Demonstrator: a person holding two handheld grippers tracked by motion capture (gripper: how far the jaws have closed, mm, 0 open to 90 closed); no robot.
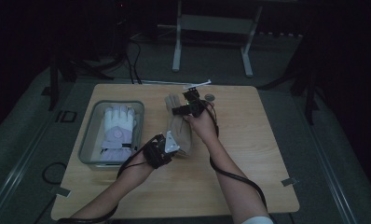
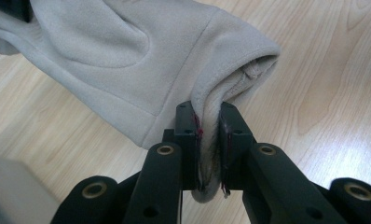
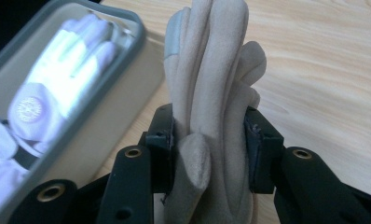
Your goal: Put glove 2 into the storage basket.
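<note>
A beige fleece glove (image 1: 178,125) lies stretched along the middle of the wooden table (image 1: 249,154), fingers pointing away. My left gripper (image 1: 167,145) is shut on its cuff (image 2: 230,88); the cuff's rim is pinched between the black pads. My right gripper (image 1: 189,108) is shut on the glove's bunched fingers (image 3: 211,70), which stand up between the jaws. A white and lilac glove (image 1: 117,130) lies palm-down inside a grey tray (image 1: 86,140) at the table's left, also seen as a white glove (image 3: 48,93) in the right gripper view.
The grey tray (image 3: 104,121) sits close to the left of the beige glove. A small round dark object (image 1: 209,97) lies near the table's far edge. A white frame's legs (image 1: 176,46) stand on the floor beyond the table.
</note>
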